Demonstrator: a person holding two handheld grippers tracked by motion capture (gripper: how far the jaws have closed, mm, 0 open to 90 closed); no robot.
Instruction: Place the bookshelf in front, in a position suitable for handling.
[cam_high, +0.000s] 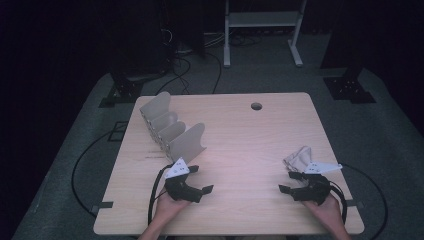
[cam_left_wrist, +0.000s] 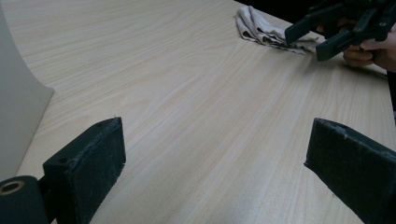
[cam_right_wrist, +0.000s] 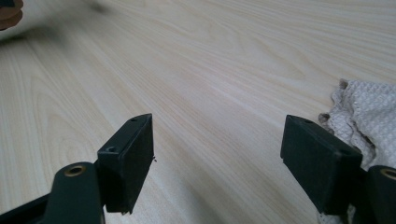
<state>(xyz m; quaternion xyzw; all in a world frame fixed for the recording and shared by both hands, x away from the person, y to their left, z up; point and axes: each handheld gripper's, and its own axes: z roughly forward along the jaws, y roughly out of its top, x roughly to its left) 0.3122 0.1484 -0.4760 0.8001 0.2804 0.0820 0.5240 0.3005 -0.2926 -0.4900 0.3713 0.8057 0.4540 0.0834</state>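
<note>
A crumpled whitish waffle-weave cloth (cam_high: 299, 157) lies near the table's right edge. My right gripper (cam_high: 287, 182) rests just in front of it, pointing left, jaws wide open and empty. In the right gripper view the cloth (cam_right_wrist: 369, 116) lies beside the right jaw, outside the open gripper (cam_right_wrist: 219, 158). My left gripper (cam_high: 201, 179) sits at the front left, pointing right, also open and empty. The left gripper view has bare wood between the spread jaws of that gripper (cam_left_wrist: 217, 163); the cloth (cam_left_wrist: 259, 25) and the right gripper (cam_left_wrist: 322, 35) lie farther off.
A beige rack (cam_high: 172, 130) with several curved upright dividers stands at the back left of the light wooden table (cam_high: 240, 130), close behind my left gripper; its wall (cam_left_wrist: 14, 102) edges the left gripper view. A round cable hole (cam_high: 256, 106) sits near the far edge. Cables trail on the floor.
</note>
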